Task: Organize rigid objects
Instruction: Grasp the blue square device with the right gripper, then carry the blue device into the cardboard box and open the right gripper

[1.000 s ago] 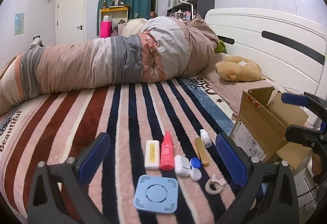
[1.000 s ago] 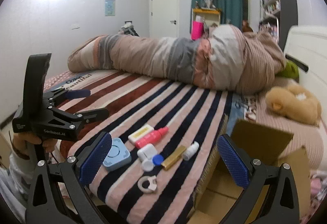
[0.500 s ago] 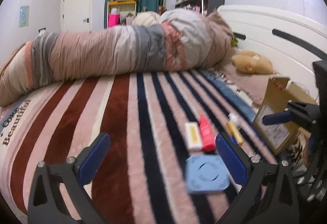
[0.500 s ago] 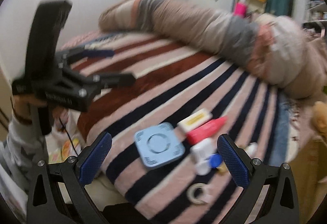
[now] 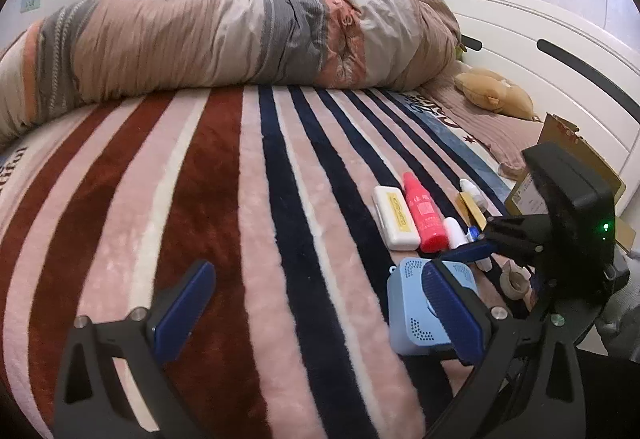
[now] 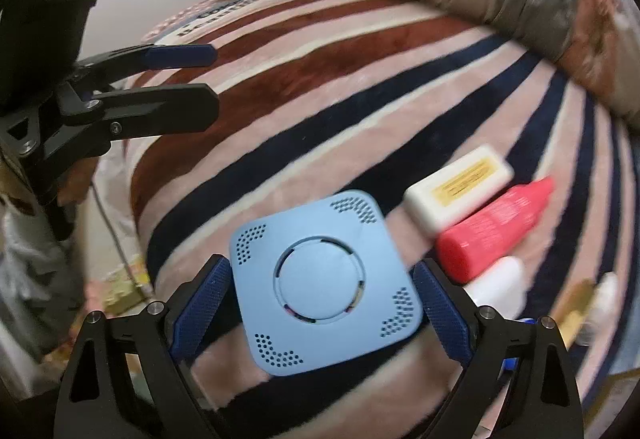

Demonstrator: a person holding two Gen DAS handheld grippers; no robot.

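The right tongs (image 6: 320,303) straddle the blue box (image 6: 326,285), a flat square with rounded corners and a round centre, which lies on the striped bed (image 5: 224,199) close to its near edge. Their jaws have just been closing, with the box between them, but a sliver of blanket shows on each side, so the pads (image 6: 202,303) do not seem to press on it yet: released, though nearly on it. The view is a little blurred, so I would not swear to the right-hand gap.

Beyond the box, touching or just beside one another, lie a white case (image 6: 458,187) with a yellow label, a red bottle (image 6: 494,227) and a white capsule (image 6: 496,287). Further along that row are a gold bar (image 5: 472,211), a small white bottle (image 5: 470,189) and a tape ring (image 5: 512,281). A carton (image 5: 580,159) stands open at the far end of the row from the box, mostly hidden behind the right tool.

The left tongs (image 5: 316,311) hang over bare blanket, on the side of the box away from the row, jaws wide and grasping nothing.

I judge this the first pick: the box is being taken, probably for the carton. The next move calls for closing squarely on its two flat sides, then lifting straight up so the neighbouring case and bottle are not dragged. The soft blanket may let the box tip.
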